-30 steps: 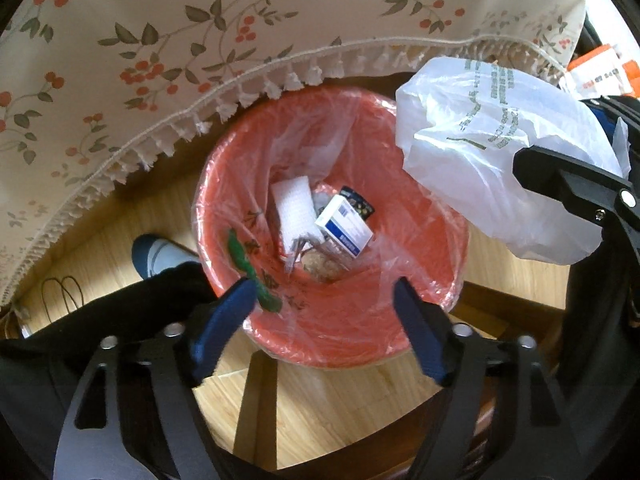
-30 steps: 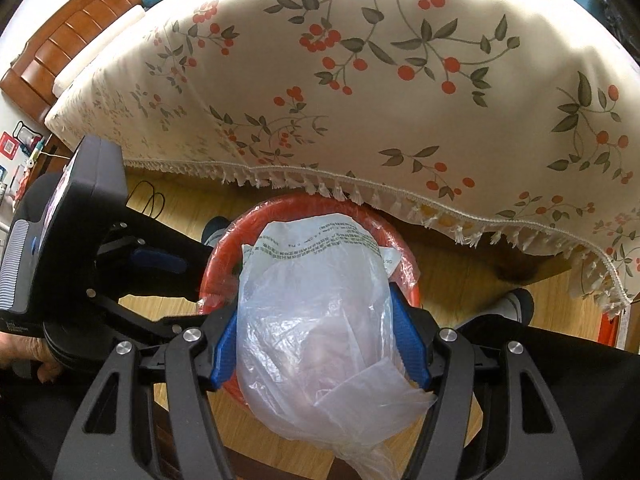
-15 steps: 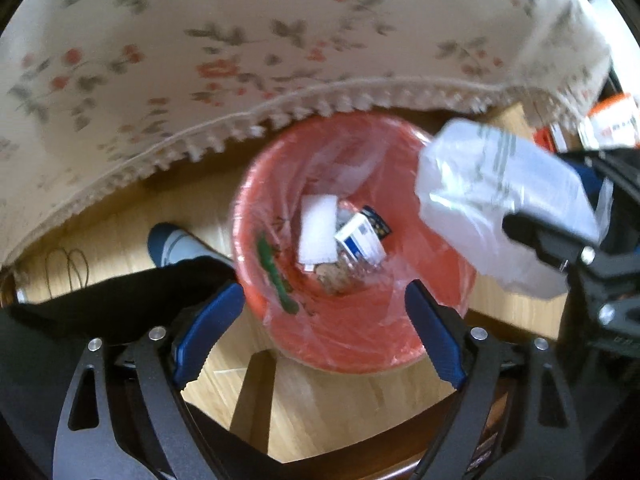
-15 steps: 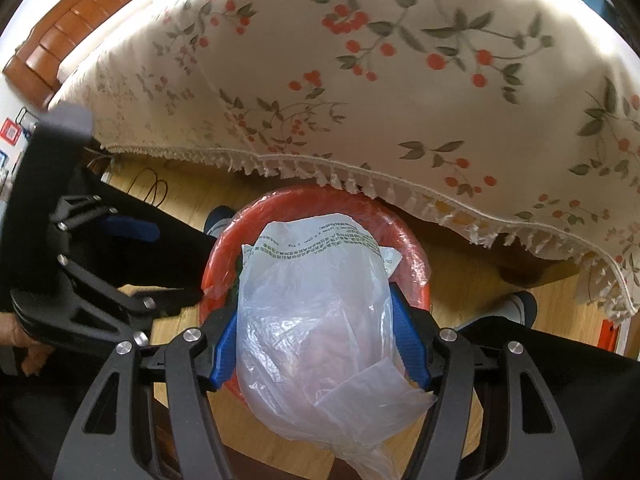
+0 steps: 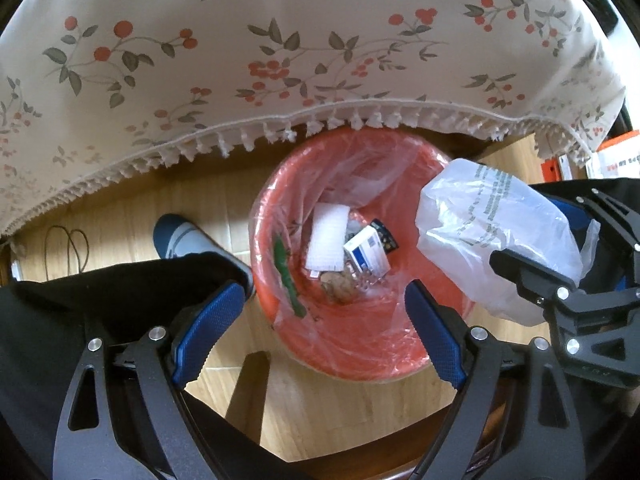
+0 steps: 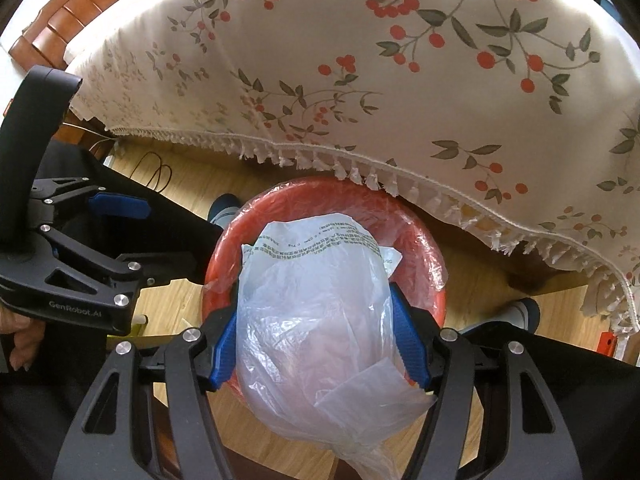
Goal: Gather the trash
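Left wrist view: your left gripper (image 5: 324, 330) hangs with jaws wide apart, gripping nothing, above the near rim of the red bin (image 5: 360, 364). Inside the lined bin lie a white foam piece (image 5: 327, 238), a blue-white carton (image 5: 366, 255) and a green scrap (image 5: 286, 276). The plastic bag (image 5: 496, 236) sits right of the bin, over its right rim, below the tablecloth (image 5: 280, 40).

Right wrist view: your right gripper (image 6: 318, 340) is clamped on the plastic bag (image 6: 316, 320), blue pads (image 6: 408, 344) pressing both sides. Bag hangs directly over the red bin (image 6: 288, 200); your left gripper (image 6: 120, 208) sits well left.
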A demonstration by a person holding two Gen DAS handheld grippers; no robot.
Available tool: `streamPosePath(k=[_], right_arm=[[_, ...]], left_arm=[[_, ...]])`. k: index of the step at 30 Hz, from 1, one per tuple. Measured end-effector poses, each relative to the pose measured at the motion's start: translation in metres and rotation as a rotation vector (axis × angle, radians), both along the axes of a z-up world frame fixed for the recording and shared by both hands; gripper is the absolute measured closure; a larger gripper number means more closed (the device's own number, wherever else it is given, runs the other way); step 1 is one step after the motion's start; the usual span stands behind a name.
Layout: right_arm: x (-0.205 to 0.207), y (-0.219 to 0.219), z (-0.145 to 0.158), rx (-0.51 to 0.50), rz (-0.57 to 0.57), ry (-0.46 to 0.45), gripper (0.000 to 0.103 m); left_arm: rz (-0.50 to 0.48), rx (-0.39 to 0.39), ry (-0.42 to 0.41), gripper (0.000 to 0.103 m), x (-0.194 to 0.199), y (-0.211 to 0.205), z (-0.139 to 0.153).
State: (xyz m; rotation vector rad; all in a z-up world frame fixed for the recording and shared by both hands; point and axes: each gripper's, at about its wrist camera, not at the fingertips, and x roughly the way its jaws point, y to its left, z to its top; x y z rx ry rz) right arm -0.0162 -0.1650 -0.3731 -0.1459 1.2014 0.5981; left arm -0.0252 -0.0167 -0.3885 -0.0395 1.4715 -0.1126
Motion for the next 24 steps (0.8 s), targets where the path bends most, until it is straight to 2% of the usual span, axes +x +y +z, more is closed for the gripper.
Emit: streamPosePath(k=[11, 12, 16, 24], right_arm=[[0.001, 0.004, -0.005, 0.000, 0.001, 0.012, 0.035], [0.002, 0.004, -0.005, 0.001, -0.001, 0.011, 0.033], [0.002, 0.000, -0.003, 0.007, -0.014, 0.001, 0.014], [0.003, -0.006, -0.001, 0.014, -0.035, 0.000, 0.012]], left_arm=[[0.010, -0.010, -0.003, 0.017, 0.001, 0.003, -0.001], [0.009, -0.010, -0.003, 0.017, 0.001, 0.003, -0.001], [0.011, -0.011, -0.003, 0.017, 0.001, 0.002, -0.001], [0.001, -0.004, -0.005, 0.017, 0.001, 0.000, 0.000]])
